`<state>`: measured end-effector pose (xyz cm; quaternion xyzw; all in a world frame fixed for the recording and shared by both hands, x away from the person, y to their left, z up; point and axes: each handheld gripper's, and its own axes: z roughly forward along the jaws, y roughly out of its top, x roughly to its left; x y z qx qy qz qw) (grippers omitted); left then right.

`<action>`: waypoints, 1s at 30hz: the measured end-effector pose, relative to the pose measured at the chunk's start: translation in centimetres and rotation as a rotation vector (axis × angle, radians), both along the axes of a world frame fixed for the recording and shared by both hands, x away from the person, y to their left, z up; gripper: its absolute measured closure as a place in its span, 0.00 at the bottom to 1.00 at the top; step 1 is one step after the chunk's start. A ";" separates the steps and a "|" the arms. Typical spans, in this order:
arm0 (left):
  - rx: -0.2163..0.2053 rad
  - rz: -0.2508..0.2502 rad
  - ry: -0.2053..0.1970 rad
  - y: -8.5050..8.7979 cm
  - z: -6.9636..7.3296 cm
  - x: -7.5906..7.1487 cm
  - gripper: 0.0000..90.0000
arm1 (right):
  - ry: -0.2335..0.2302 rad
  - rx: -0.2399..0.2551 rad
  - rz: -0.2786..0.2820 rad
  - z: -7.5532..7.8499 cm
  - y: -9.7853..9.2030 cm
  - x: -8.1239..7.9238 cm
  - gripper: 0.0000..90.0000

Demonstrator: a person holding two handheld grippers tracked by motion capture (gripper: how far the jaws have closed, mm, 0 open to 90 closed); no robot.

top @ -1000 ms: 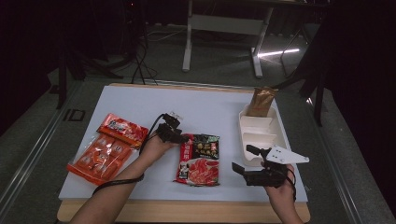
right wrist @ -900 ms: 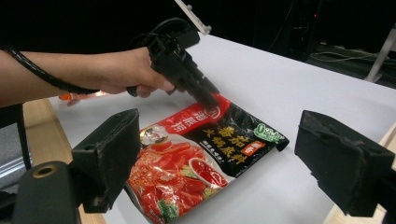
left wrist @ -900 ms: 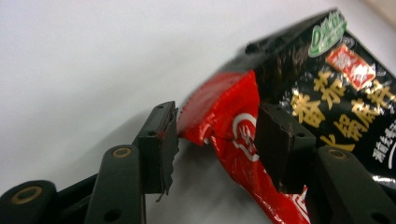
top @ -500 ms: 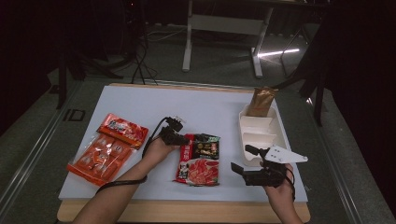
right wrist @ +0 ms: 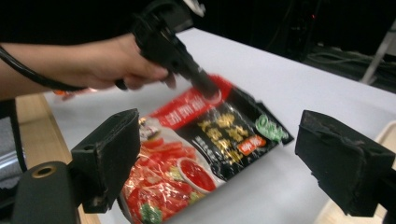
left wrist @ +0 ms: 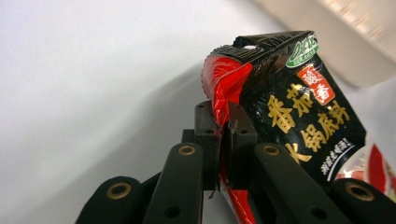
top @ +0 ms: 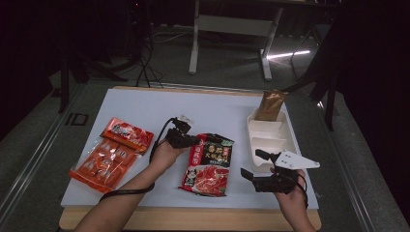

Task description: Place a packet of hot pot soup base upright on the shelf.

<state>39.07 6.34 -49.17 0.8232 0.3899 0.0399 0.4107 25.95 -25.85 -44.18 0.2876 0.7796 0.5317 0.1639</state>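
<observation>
A red-and-black sauce packet [top: 210, 164] with yellow writing lies in the middle of the white table. My left gripper [top: 193, 141] is at its upper left edge. The jaws have just been closing, and in the left gripper view my left gripper [left wrist: 223, 128] pinches the packet's [left wrist: 299, 116] red edge, which is raised off the table. My right gripper [top: 252, 164] hovers to the packet's right, jaws wide apart and empty. In the right gripper view, my right gripper [right wrist: 219, 144] frames the packet [right wrist: 210, 140], and the left gripper [right wrist: 205, 86] presses on its far edge.
A white compartment tray [top: 266, 140] sits at the right, with a brown pouch [top: 269, 105] standing at its far end. Two orange-red snack packets [top: 104, 162] [top: 126, 134] lie at the left. The table's wooden front edge [top: 193, 220] runs below the hands.
My left gripper has moved right to the sauce packet's edge, shut on it and raised that edge slightly. The right gripper has stayed where it was.
</observation>
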 end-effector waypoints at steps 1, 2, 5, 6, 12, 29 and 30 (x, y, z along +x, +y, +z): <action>-0.012 -0.005 -0.009 -0.1 0.4 -0.2 0.96 | 0.006 0.003 -0.005 0.0 0.0 0.0 0.15; -0.021 -0.009 -0.023 -0.1 0.8 -0.5 0.96 | 0.015 0.003 -0.011 0.0 -0.1 0.1 0.14; -0.037 -0.033 -0.060 -0.3 1.8 -1.3 0.97 | 0.023 -0.030 -0.031 0.0 0.2 0.1 0.11; -0.043 -0.038 -0.068 -0.3 2.1 -1.6 0.97 | 0.019 -0.037 -0.038 0.0 0.3 0.1 0.11; -0.091 -0.061 -0.100 -0.4 3.4 -2.9 0.97 | 0.031 -0.040 -0.029 0.2 0.6 -0.1 0.12; -0.265 -0.131 -0.214 -0.7 6.6 -6.6 0.97 | 0.052 -0.032 -0.061 1.3 0.6 0.6 0.34; -0.265 -0.131 -0.214 -0.7 6.6 -6.6 0.97 | 0.055 -0.031 -0.066 1.4 0.6 0.8 0.36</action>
